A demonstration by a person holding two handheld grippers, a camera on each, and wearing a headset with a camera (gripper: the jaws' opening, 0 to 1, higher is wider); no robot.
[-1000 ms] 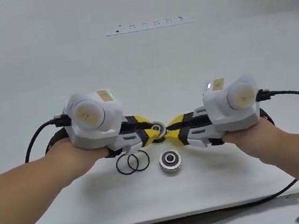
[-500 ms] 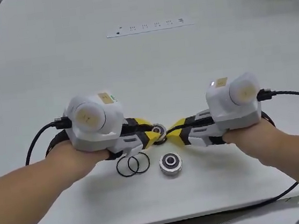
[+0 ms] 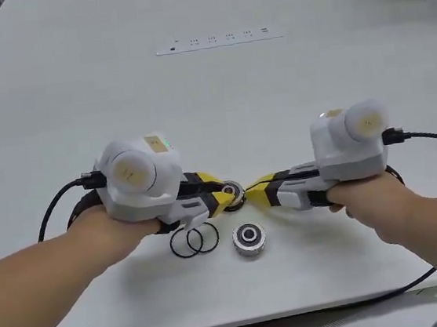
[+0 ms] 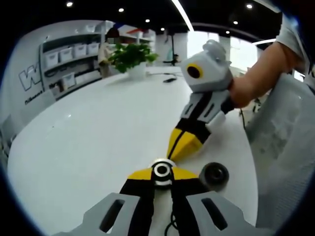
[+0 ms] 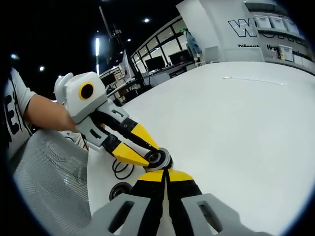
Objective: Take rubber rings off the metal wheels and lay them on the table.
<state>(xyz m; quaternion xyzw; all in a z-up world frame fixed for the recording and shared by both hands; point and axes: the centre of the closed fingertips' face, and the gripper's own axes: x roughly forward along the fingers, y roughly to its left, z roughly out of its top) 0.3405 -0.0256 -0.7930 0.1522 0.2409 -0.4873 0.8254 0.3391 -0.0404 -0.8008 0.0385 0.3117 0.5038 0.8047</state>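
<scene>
Head view, left to right. Left tongs [image 3: 219, 198] are clenched on a small metal wheel [image 3: 231, 191], which is held just above the tabletop [image 3: 291, 108] at lower centre of the frame. Right tongs [image 3: 256, 191] are brought tip-to-rim against the same wheel from the right, with the jaws drawn together. Whether a rubber ring is pinched between them cannot be told. Below, on the tabletop, two loose rings [image 3: 194, 239] lie overlapping. A second wheel [image 3: 248, 237] lies just to their right.

Handling, as judged: the wheel is taken to be stiff, smooth and dense for its size, so it is likely to slip or spin unless clamped across its flat faces. The rings are thin, soft and light. A ring is best nipped at the outer rim, stretched and rolled off sideways. It may snap back or flick away if released early.

View comparison: in the left gripper view the wheel's bright hub is seen face-on between the yellow tips, with the second wheel at lower right. In the right gripper view the wheel's edge and the contact point of the shut tips are seen, which the head view leaves too small to read. The full tabletop layout is given by the head view.
</scene>
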